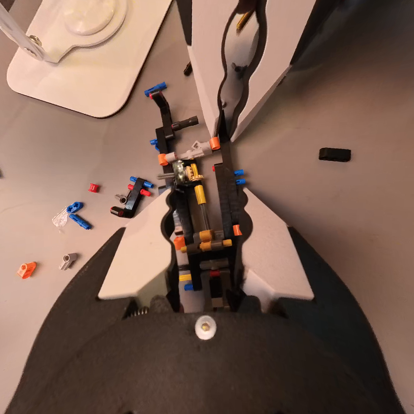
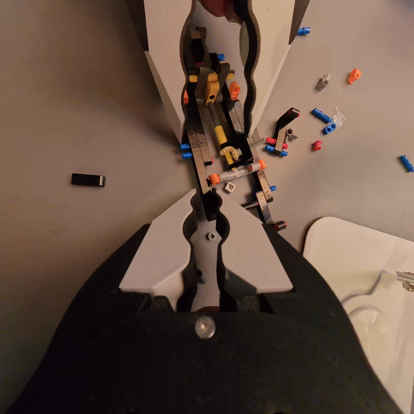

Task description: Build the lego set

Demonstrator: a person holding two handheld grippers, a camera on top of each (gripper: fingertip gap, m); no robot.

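Currently, the black Technic chassis (image 1: 201,224) was held on the worktop (image 1: 313,212): the left tool (image 1: 205,197) was closed around its rear, presumably for steadying, and the right tool (image 2: 207,193) was clamped on one front side beam (image 2: 209,208), presumably for pressing.

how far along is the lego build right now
Partly done: the black chassis frame already carries a yellow shaft, a gear and an orange-capped cross axle. In hand: the left gripper clamps one end, the right gripper the other. Left: the bent black subassembly and loose pins remain on the table.
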